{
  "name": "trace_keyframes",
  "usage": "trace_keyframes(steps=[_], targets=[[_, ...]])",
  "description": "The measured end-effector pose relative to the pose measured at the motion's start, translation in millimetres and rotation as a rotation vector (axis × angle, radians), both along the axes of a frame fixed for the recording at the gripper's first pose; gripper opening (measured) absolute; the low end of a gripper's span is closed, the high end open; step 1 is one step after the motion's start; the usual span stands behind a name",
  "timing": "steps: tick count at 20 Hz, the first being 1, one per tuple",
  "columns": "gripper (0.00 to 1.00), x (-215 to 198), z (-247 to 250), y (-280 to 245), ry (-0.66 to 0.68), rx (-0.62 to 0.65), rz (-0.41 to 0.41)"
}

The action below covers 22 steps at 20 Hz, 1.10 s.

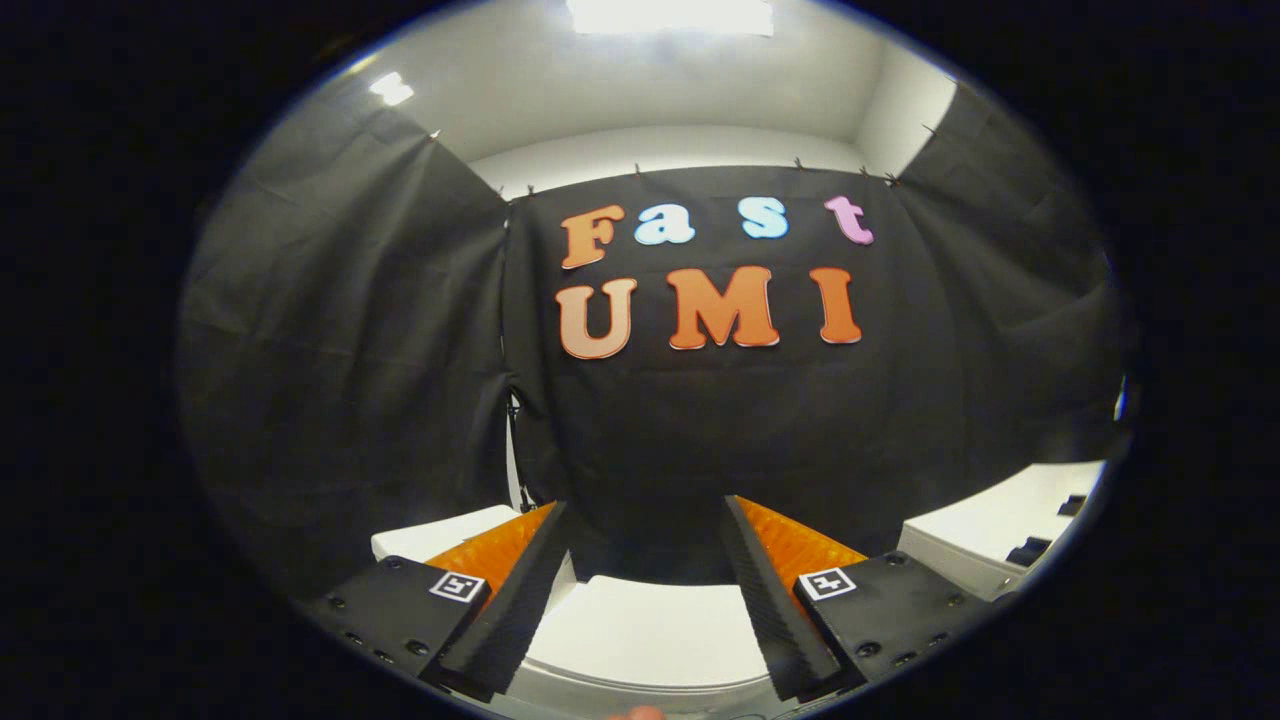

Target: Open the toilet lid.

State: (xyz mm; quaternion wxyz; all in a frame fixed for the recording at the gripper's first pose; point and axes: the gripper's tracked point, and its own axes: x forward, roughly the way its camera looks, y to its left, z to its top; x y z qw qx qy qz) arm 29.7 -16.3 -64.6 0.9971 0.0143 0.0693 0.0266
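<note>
i have the tongs (645, 510) spread wide, their two fingers (520, 590) angled apart with nothing gripped between them. down low in the gap between the fingers i see a white, flat-topped surface that i take to be the toilet lid (650, 630), lying closed and level, its far edge just short of the fingertips; neither finger seems to touch it, though the inner edges pass over its sides. a second white block (440, 535) sits just outside the left finger, partly hidden by it. off beyond the right finger there is a white unit (1000, 535) with dark slots on its top face, well apart from the lid. straight ahead hangs the black cloth wall (700, 430), and above it a pale ceiling with a bright light panel (670, 15).
</note>
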Motion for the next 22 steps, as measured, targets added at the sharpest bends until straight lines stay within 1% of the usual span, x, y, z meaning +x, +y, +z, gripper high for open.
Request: trace_keyframes(steps=[2, 3, 8, 9, 10, 12, 15, 17, 20, 21, 22], targets=[[0.98, 5, -12, -40, 0.042, 0.147, -0.051], [0.98, 4, -20, -58, 0.058, 0.199, -0.077], [0.98, -10, -68, -143, 0.124, 0.341, -0.190], [0.98, -18, -83, -151, 0.159, 0.367, -0.207], [0.99, -18, -95, -165, 0.153, 0.391, -0.231], [0.99, -25, -114, -185, 0.189, 0.481, -0.255], [0.99, -28, -160, -216, 0.250, 0.685, -0.342], [0.98, -48, -197, -230, 0.300, 0.764, -0.386], [0.98, -65, -242, -259, 0.371, 0.878, -0.499], [0.98, -67, -250, -266, 0.384, 0.916, -0.521], [0.98, -71, -253, -270, 0.385, 0.945, -0.522]])
